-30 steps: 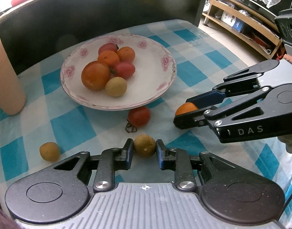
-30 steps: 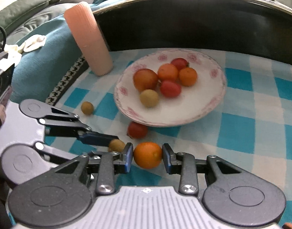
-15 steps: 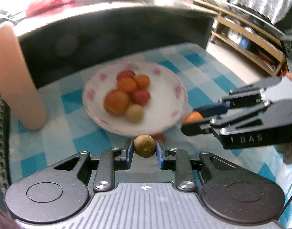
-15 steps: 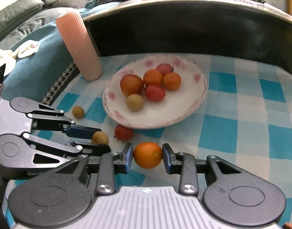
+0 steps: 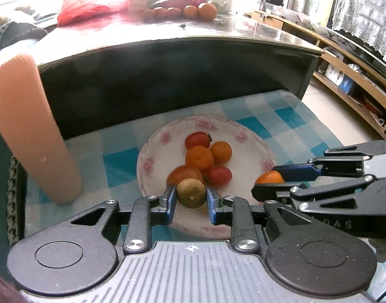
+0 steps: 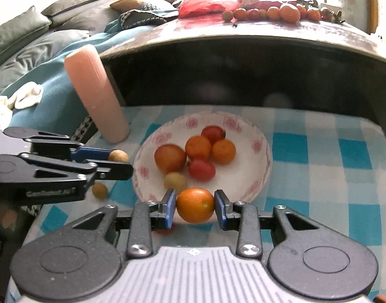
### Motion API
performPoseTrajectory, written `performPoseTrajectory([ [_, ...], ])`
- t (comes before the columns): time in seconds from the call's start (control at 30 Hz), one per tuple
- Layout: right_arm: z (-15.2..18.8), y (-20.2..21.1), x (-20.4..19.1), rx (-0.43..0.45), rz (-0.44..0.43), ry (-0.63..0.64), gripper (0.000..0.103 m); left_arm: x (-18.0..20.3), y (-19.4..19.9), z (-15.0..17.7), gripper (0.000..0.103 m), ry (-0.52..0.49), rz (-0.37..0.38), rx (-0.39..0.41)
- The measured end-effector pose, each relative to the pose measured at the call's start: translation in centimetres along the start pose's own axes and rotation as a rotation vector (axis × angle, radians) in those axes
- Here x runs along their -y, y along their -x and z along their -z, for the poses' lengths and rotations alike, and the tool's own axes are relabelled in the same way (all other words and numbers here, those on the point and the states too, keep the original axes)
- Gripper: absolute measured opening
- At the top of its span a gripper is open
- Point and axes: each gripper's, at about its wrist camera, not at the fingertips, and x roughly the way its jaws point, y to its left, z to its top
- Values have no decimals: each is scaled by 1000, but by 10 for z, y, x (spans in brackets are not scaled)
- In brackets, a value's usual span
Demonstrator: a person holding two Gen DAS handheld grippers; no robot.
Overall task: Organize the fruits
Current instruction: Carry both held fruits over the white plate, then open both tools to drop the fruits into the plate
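Observation:
My left gripper [image 5: 190, 197] is shut on a small brown fruit [image 5: 191, 193], held in the air over the near rim of the flowered plate [image 5: 152, 156]. My right gripper [image 6: 195, 205] is shut on an orange [image 6: 195, 204], also lifted above the near rim of the plate [image 6: 264, 149]. The plate holds several oranges, red fruits and one brown fruit [image 6: 175, 182]. In the left wrist view the right gripper [image 5: 264, 185] shows at the right with its orange [image 5: 269, 177]. In the right wrist view the left gripper [image 6: 121, 161] shows at the left with the brown fruit [image 6: 118, 155].
A tall pink ribbed cylinder [image 6: 98, 96] stands left of the plate. A small brown fruit [image 6: 100, 190] lies on the blue-checked cloth [image 6: 319, 166] at the left, and a red fruit [image 6: 165, 231] peeks out under my right fingers. A dark table edge [image 6: 243, 40] with more fruit rises behind.
Both grippers have lifted off the cloth with their fruits and moved toward the plate. The left one rose more; its brown fruit now hangs over the plate's near rim.

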Motion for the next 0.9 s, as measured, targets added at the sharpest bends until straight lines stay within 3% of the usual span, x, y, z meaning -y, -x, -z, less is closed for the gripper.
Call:
performPoseTrajectory([
  [0.9,-7,-32,4,-28,92,42,49,5,-20,3,36,5,-18,-39],
])
